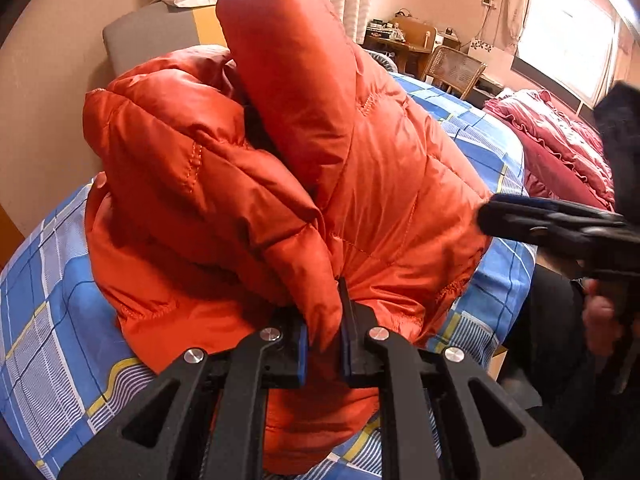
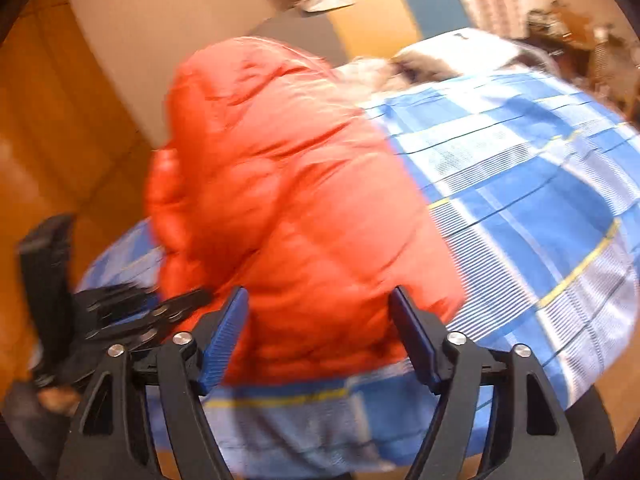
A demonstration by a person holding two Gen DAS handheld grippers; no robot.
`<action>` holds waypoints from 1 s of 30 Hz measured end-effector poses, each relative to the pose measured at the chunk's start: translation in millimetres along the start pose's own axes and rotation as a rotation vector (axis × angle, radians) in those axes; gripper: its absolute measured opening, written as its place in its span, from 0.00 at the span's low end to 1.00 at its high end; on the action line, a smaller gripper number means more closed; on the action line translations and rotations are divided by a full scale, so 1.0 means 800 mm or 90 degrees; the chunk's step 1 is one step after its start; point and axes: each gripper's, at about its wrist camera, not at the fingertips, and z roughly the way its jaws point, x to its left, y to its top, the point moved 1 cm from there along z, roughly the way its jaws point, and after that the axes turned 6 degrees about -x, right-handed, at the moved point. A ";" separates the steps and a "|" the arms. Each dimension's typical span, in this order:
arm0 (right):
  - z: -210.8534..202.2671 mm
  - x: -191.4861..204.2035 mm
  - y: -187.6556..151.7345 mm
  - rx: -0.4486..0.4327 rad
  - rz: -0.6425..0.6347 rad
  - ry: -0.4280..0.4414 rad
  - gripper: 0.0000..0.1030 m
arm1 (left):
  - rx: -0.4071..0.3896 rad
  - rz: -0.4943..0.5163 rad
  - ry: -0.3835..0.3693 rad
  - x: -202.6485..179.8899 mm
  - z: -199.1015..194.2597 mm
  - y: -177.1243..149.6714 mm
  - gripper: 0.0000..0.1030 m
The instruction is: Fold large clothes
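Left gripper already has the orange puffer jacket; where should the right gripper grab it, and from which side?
Probably the near hem of the orange puffer jacket, approached from the bed's near edge. That edge sits between the right gripper's open jaws; the left gripper pinches a neighbouring fold.

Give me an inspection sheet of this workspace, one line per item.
Surface: blue plaid bedsheet, wrinkled.
Job's things: orange puffer jacket bunched in a heap, not folded flat.
Clutter: red quilt at the far side.
Grippers: left gripper shut on a jacket fold; right gripper open, nothing between its fingers, beside the jacket's edge.
Cables: hanging down the far wall.
Surroundings: chair, cluttered desk, curtained window.
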 end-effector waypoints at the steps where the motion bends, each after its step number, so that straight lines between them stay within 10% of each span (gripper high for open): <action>1: 0.007 0.000 -0.002 0.010 0.002 -0.010 0.71 | 0.000 0.004 0.000 -0.001 0.000 0.000 0.11; 10: 0.057 0.006 -0.030 0.104 -0.030 0.000 0.74 | -0.005 -0.006 -0.018 0.007 -0.004 -0.006 0.11; 18: 0.039 0.003 -0.018 0.100 -0.063 -0.008 0.69 | -0.004 0.006 -0.029 0.009 -0.006 -0.005 0.11; 25: -0.017 0.009 0.030 -0.052 -0.104 -0.063 0.67 | -0.008 0.009 -0.036 0.009 -0.005 -0.006 0.10; 30: 0.044 0.019 0.013 0.015 -0.124 -0.111 0.63 | -0.009 0.004 -0.034 0.011 -0.007 -0.009 0.10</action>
